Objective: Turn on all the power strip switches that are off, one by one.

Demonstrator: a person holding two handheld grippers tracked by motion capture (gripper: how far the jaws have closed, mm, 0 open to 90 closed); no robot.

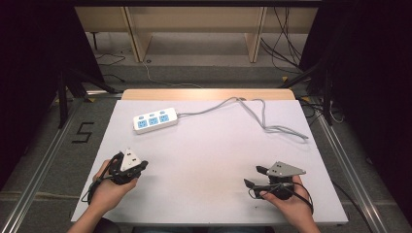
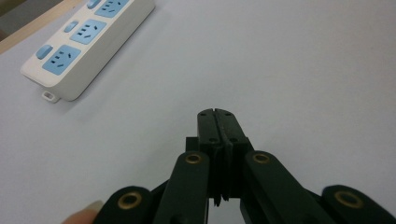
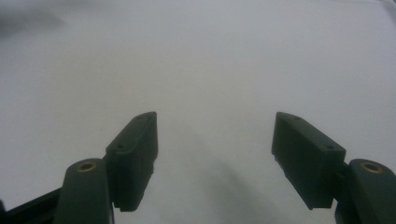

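Note:
A white power strip (image 1: 155,120) with blue sockets lies at the far left of the table, and its grey cable (image 1: 252,109) runs off to the right. In the left gripper view the power strip (image 2: 88,39) sits ahead and to the left. My left gripper (image 1: 141,166) rests near the front left, jaws pressed together with nothing between them, as the left gripper (image 2: 217,114) view confirms. My right gripper (image 1: 255,176) sits near the front right, open and holding nothing. Its jaws stand wide apart over bare table in the right gripper (image 3: 215,135) view.
The white table (image 1: 209,155) has a wooden strip (image 1: 209,94) along its far edge. The cable ends in loose loops (image 1: 284,130) at the far right. Metal rails and floor cables lie beyond the table's sides.

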